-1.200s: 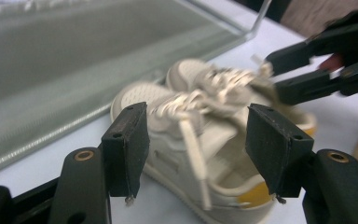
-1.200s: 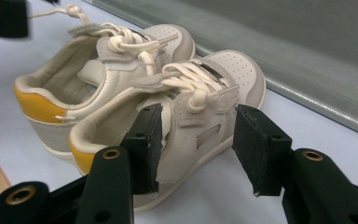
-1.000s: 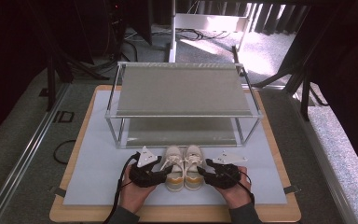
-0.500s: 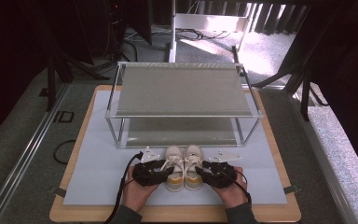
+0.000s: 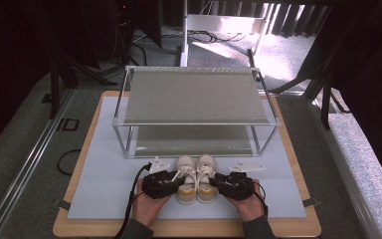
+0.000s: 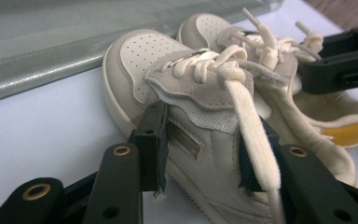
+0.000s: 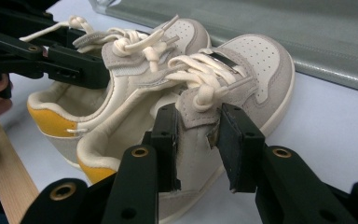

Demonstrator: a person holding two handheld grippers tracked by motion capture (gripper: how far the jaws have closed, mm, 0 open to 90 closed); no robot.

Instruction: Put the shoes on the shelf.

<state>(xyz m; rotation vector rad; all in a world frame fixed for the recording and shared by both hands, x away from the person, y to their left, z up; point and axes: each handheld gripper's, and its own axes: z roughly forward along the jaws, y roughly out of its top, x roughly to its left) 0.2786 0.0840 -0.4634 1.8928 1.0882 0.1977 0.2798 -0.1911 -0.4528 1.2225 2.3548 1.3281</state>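
Both hands barely shifted since the earlier frame; both claws have just been closing. Sneakers sit paired, toes at 12 o'clock toward the two-tier rack, staged at the counter's 6 o'clock edge. Left claw pinches the left sneaker's lace-side upper; right claw clamps the right sneaker's tongue flap. Likely one grip per shoe for a paired lift

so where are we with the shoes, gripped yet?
Done: both shoes stand side by side on the mat before the rack. In hand: left gripper and right gripper have just been closing on the left shoe and right shoe, one each. Left: lifting; rack shelves hold nothing.
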